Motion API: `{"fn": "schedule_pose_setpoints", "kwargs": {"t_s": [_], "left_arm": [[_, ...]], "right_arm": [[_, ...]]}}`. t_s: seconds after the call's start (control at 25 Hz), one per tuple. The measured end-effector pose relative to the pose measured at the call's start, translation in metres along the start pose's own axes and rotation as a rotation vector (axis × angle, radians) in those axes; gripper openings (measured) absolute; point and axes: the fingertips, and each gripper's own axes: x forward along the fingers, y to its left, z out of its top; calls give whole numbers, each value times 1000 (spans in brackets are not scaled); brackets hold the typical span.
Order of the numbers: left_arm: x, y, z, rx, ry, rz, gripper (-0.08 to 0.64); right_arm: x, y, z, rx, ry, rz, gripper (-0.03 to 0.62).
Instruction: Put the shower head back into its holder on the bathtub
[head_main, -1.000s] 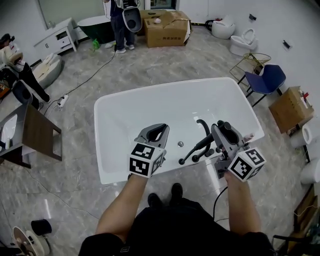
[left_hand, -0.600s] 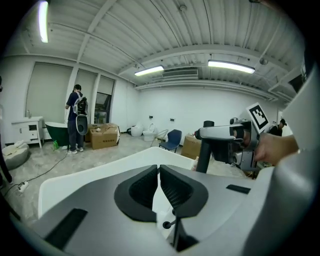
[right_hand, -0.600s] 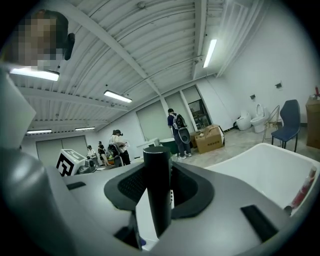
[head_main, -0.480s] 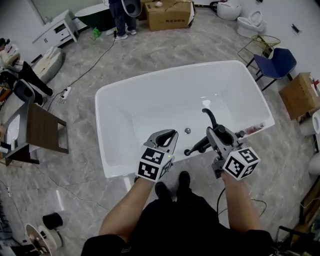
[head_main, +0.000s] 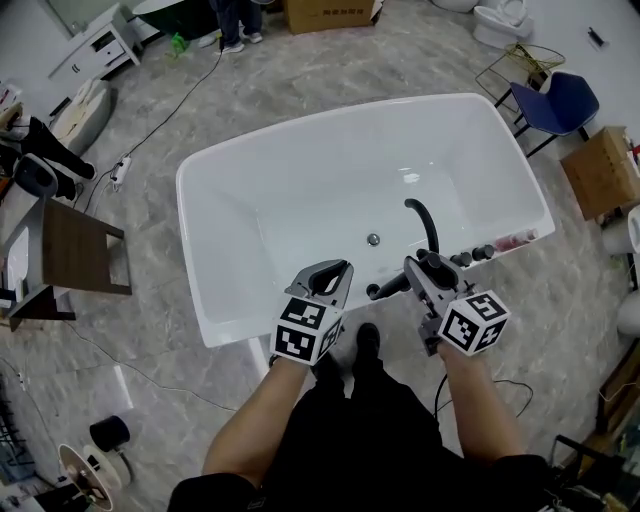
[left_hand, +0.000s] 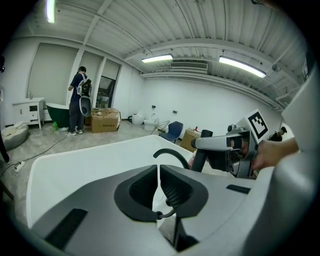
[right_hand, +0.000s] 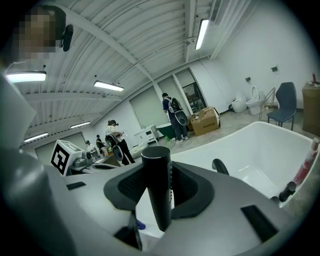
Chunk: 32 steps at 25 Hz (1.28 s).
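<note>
Tub basin wide open ahead. Spout & knobs crowd near rim's rt part, just past rt gripper. Shower head juts left, narrowing gap to left gripper.

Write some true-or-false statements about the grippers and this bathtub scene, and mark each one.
1. The right gripper is shut on the black shower head. True.
2. The left gripper holds a hose. False: its jaws are together with nothing between them.
3. The bathtub is black. False: it is white.
4. A blue chair stands on the floor beyond the bathtub. True.
</note>
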Motion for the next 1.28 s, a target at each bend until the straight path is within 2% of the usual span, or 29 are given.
{"fn": "schedule_pose_setpoints", "kwargs": {"t_s": [0.32, 0.56, 0.96, 1.28], "left_arm": [[9, 6, -27, -60, 41, 14, 29], [18, 4, -37, -93, 55, 21, 29], [16, 10, -54, -105, 97, 42, 29], [16, 10, -55, -118, 99, 41, 30]], "right_arm": [[7, -24, -34, 25, 66, -33, 144], [16, -43, -61, 5, 128, -52, 144], [39, -59, -97, -25, 221, -59, 144], [57, -63, -120, -72, 294, -45, 144]]}}
